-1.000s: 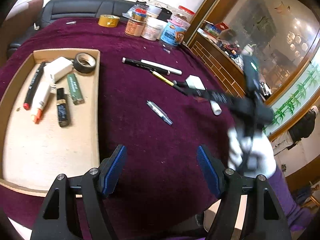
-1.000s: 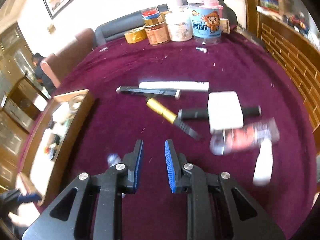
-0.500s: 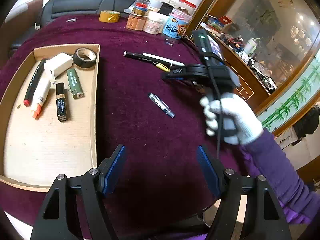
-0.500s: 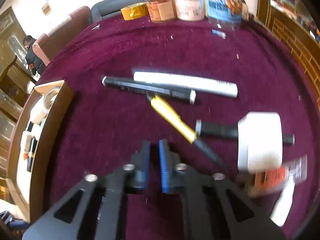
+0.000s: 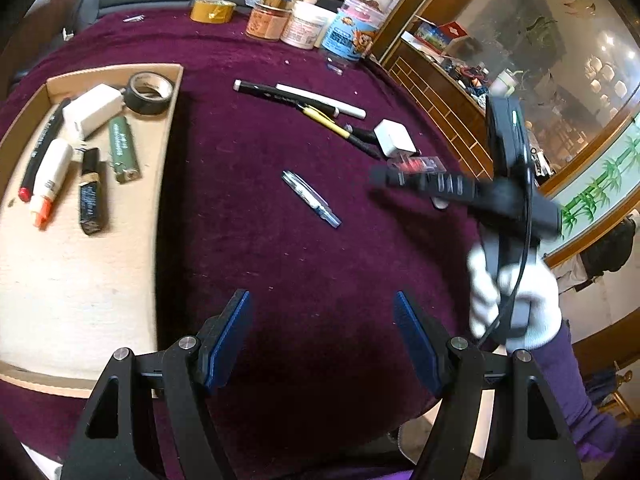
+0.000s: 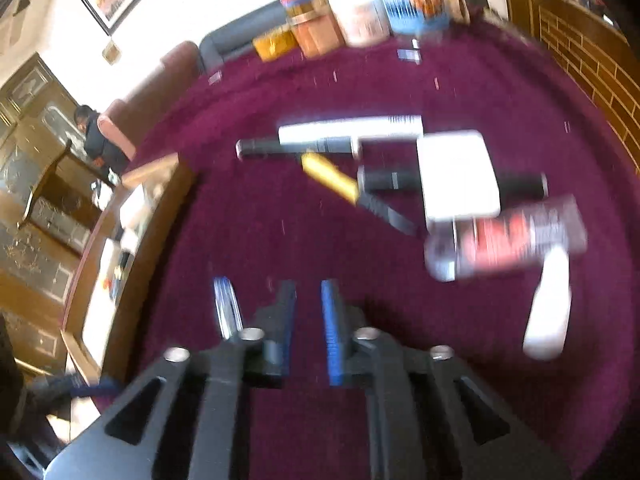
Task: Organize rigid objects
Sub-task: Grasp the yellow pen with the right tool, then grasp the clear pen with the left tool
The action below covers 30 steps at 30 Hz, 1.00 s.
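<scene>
I hold my left gripper [image 5: 322, 336] spread wide and empty over bare cloth [image 5: 280, 264] just right of the tray [image 5: 170, 132], parked there, I judge, so it stays out of the other arm's way. My right gripper [image 6: 308, 320] hangs low over the cloth, jaws nearly together with a narrow gap and nothing between them; the view is blurred. The clear pen [image 5: 311, 199] lies alone right of the tray, nearest it of the loose things, so I take it as the next pick. Further right sits the clutter: white block [image 5: 394, 138] on a black marker, red packet [image 6: 520, 236], yellow pen [image 6: 328, 174]. Sorted pieces lie at the tray's far end, leaving its near floor free. Jars [image 5: 308, 26] stand beyond.
</scene>
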{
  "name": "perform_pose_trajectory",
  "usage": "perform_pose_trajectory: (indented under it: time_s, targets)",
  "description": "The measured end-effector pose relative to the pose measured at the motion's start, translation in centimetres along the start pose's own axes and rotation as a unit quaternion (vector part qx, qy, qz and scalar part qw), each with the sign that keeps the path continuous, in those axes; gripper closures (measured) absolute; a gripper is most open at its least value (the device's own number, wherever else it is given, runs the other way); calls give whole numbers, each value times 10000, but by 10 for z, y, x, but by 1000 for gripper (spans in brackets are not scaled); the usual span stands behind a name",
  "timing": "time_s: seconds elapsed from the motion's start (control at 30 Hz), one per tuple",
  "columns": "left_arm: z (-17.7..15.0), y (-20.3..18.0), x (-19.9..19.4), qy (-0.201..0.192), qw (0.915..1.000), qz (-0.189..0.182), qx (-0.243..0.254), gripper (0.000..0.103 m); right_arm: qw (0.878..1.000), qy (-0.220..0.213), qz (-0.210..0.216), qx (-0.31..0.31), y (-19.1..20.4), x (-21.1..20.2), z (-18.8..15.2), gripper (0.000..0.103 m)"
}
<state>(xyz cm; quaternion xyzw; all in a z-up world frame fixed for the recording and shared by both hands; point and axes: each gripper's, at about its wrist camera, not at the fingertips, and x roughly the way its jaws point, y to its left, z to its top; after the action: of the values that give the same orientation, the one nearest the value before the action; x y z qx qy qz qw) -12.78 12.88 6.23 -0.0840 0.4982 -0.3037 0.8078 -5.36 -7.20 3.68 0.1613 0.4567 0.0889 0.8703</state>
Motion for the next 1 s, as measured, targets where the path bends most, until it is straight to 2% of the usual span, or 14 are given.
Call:
perform_pose_trajectory:
  time_s: [0.03,0.1,0.2,0.33,0.37,0.4,0.43,0.5,0.6,0.83,1.0]
  targets:
    - [-1,-2,1,33,10000,-8,8,36,9999,-93,-26,-40,2,2,10,60]
    - [-2,-5,1,52,10000,-3,25,36,9993,-229,-219,-211,8,12,30,52]
    - [-3,-5,-3,12,10000,79,44,36,9958,-253,-605,-642,20,35,55,52]
    - [-4,-2,-8,-7,9999,155,-1,36,9937,108,-725,-851,22,74,70,52]
    - [-4,-1,-9,-11,9999,161,-12,36,9930,213,-782,-855,22,82,70,53]
    - [-4,0,-9,-10,9999,161,-19,36,9928,274,-809,-843,21,86,67,59]
    - [-4,1,-9,-8,9999,162,-22,36,9915,172,-906,-917,23,86,66,70]
    - [-4,3,-7,12,9999,146,-47,36,9898,268,-1113,-848,24,85,63,85]
    - [0,3,-2,55,9999,118,-67,36,9918,466,-1030,-592,21,79,58,94]
    - [3,-2,-2,47,9998,170,56,36,9972,553,-507,-76,8,38,3,96]
    - [13,-13,8,81,9991,349,211,36,9988,373,-276,148,-10,-2,-46,97]
